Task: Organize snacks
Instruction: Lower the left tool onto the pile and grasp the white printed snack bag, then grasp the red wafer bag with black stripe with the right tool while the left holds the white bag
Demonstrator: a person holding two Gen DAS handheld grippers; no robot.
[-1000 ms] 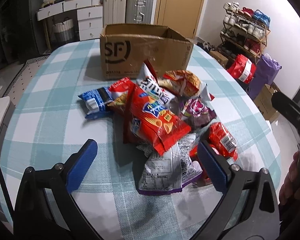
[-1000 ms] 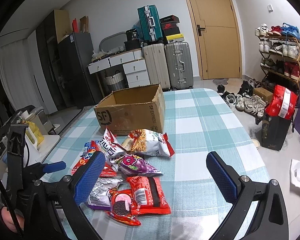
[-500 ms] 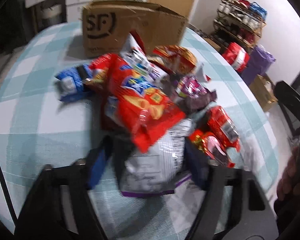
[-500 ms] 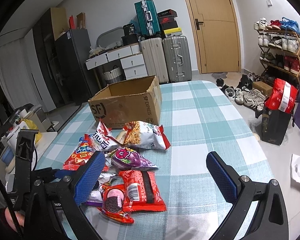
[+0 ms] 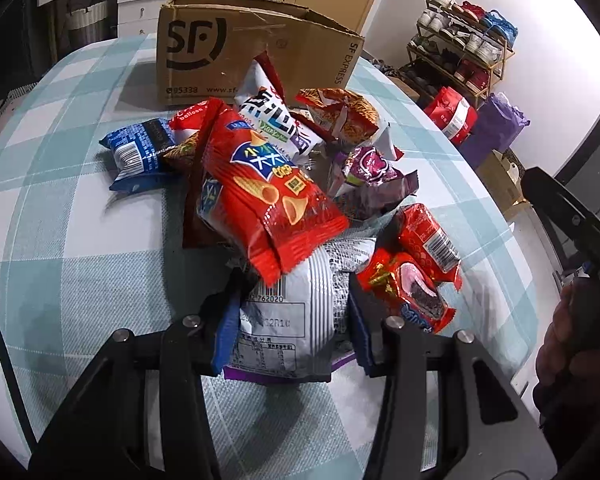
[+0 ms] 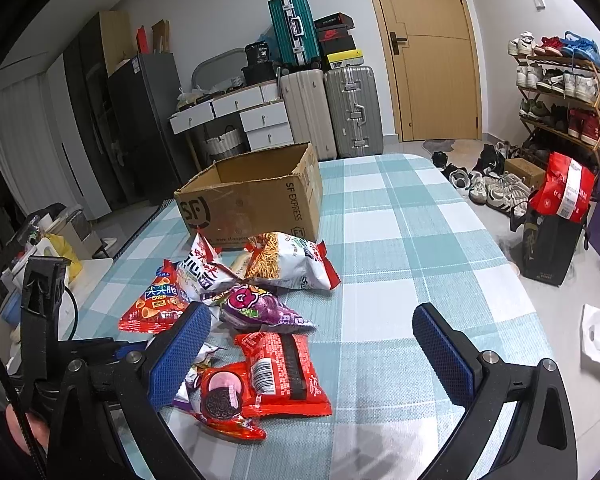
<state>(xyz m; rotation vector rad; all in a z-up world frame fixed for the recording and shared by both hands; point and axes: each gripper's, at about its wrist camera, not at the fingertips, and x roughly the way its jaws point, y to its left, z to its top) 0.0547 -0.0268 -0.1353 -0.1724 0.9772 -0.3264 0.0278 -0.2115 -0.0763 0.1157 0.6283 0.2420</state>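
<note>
Silver-white snack bag (image 5: 296,312), barcode up, pinched in left tool (image 5: 294,320).

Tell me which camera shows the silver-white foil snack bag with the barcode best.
The left wrist view: the silver-white foil snack bag sits front and centre, pinched between the left gripper pads, which have just been closing on it. The right wrist view shows only a crumpled sliver behind the right gripper's blue finger.

The left gripper (image 5: 292,316) has dropped and its fingers have just closed onto the silver packet (image 5: 288,312).
</note>
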